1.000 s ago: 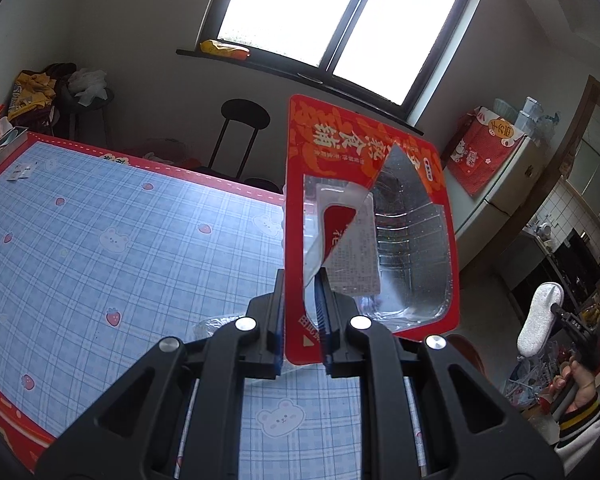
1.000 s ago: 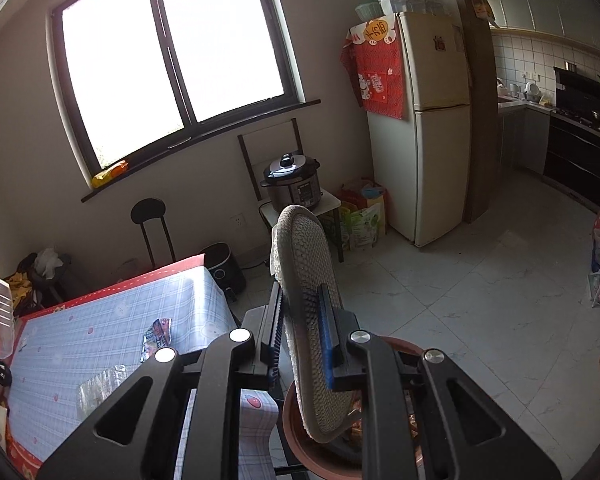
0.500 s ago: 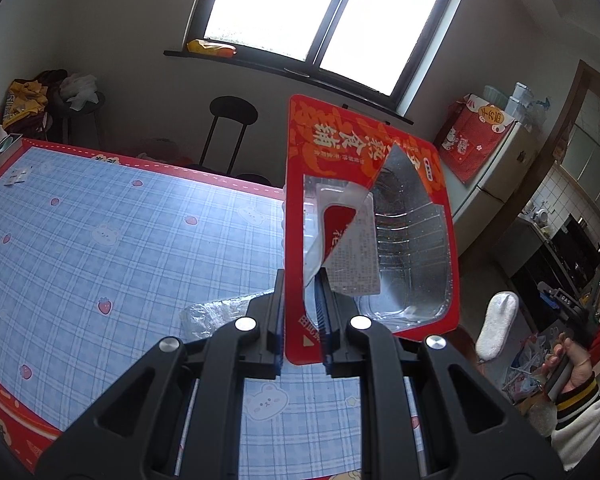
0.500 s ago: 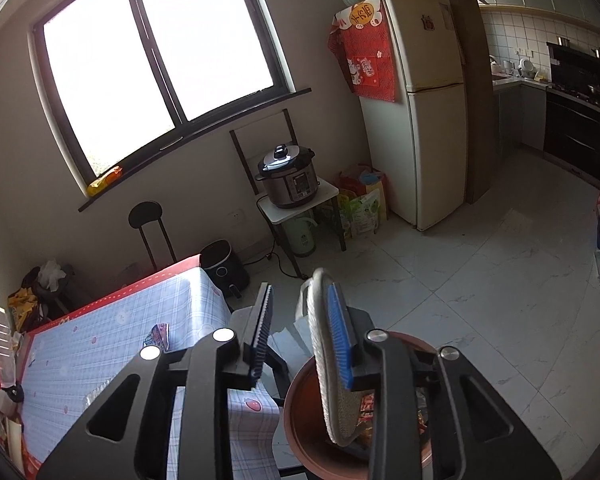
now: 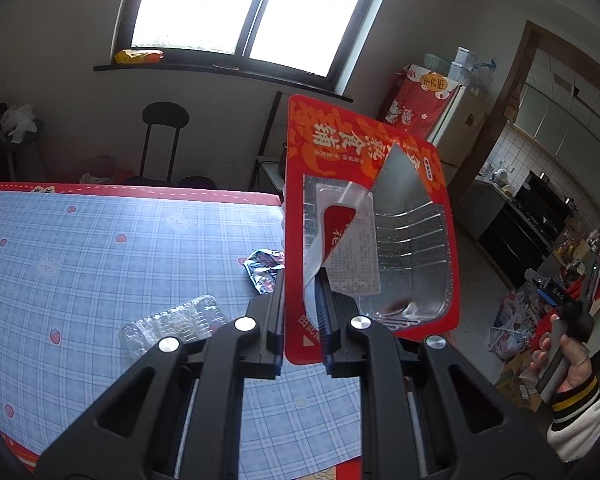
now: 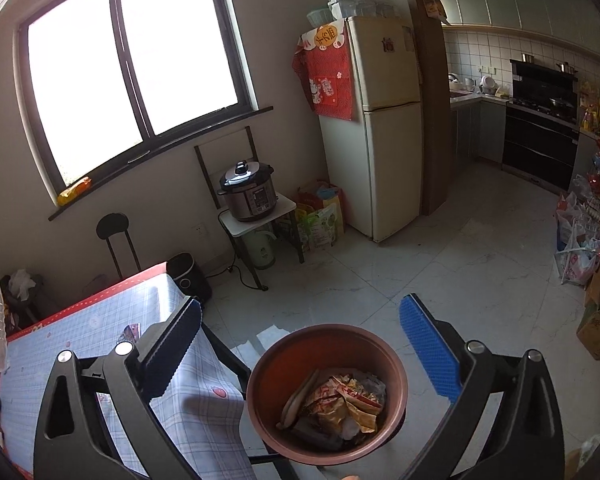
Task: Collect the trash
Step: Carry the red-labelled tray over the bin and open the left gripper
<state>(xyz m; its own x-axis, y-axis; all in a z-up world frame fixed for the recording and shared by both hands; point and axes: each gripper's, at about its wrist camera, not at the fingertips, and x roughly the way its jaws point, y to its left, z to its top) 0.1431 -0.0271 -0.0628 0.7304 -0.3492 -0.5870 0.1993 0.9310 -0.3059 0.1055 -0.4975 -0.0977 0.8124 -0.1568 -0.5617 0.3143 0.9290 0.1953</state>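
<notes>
My left gripper point(image 5: 302, 312) is shut on a red food tray package point(image 5: 364, 216) with a peeled foil lid, held upright above the blue checked tablecloth point(image 5: 100, 264). A clear plastic tray point(image 5: 172, 322) and a crumpled wrapper point(image 5: 262, 270) lie on the table. My right gripper point(image 6: 300, 344) is open and empty above a brown trash bin point(image 6: 324, 392) that stands beside the table and holds wrappers and a pale insole-shaped piece point(image 6: 296, 400).
The table's corner point(image 6: 168, 292) lies left of the bin. A black stool point(image 5: 164, 140), a pressure cooker on a small stand point(image 6: 250, 196), a fridge point(image 6: 380, 128) and bags on the floor point(image 6: 580, 240) surround the area.
My right gripper opened and let the pale insole-shaped piece fall into the bin. My left gripper has swung right with the red package, bringing the clear tray and wrapper into view.
</notes>
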